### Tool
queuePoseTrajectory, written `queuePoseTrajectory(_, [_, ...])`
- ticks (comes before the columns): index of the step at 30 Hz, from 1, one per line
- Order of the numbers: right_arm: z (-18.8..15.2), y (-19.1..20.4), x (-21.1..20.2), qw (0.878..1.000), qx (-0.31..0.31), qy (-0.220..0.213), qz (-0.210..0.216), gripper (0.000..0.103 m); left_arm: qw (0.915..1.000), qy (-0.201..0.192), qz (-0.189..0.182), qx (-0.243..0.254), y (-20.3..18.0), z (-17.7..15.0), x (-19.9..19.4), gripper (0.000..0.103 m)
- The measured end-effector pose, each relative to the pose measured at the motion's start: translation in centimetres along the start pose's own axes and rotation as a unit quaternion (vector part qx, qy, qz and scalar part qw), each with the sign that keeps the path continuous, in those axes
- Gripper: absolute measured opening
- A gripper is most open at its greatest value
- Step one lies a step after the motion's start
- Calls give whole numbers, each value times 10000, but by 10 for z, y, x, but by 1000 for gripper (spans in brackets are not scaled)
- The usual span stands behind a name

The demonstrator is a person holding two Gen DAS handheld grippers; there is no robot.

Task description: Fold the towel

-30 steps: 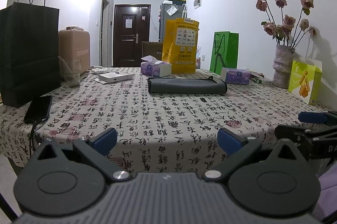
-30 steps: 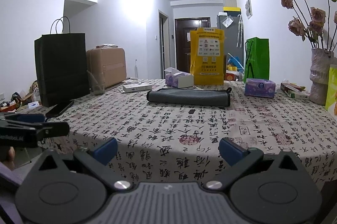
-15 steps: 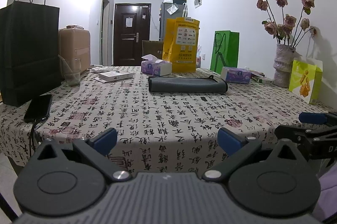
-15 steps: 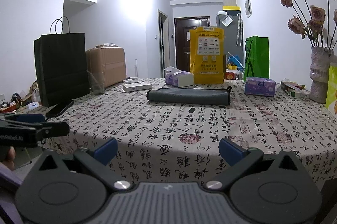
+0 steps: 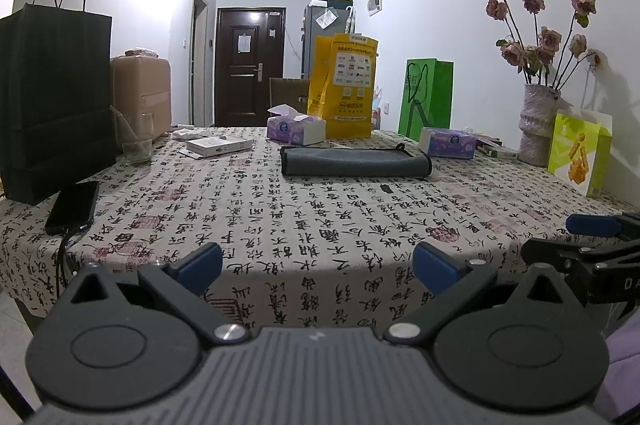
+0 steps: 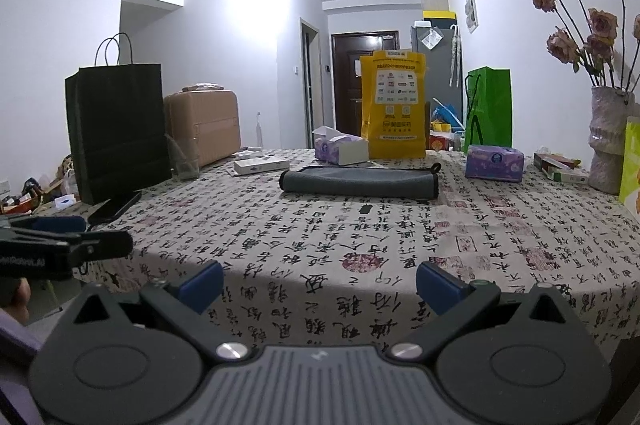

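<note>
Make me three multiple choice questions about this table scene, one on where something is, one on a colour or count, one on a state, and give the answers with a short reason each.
1. Where does the phone lie?
A. Beside the black bag, near the table edge
B. On the towel
C. Against the vase

2. How many purple tissue boxes stand on the table?
A. One
B. Two
C. Four

3. What state is the towel in?
A. Spread flat across the table
B. Already folded into a long strip, untouched
C. Held up by a gripper

Answers:
1. A: the phone rests by the foot of the black bag, on the tablecloth near the edge.
2. B: one tissue box stands by the yellow bag, another near the green bag.
3. B: the grey towel lies folded mid-table, while the left gripper and right gripper are open and well short of it.
</note>
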State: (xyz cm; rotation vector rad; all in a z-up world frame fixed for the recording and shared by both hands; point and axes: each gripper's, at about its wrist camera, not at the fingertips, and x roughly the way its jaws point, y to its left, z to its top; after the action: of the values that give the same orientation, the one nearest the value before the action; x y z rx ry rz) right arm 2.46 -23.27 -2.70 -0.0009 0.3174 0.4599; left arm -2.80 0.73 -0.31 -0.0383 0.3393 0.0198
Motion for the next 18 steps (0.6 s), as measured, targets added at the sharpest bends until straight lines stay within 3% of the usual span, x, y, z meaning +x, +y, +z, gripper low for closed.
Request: queuePoseTrajectory(18, [0, -1, 0, 10000, 27, -3, -12, 103, 10000, 4, 3, 11, 0, -1, 2, 103])
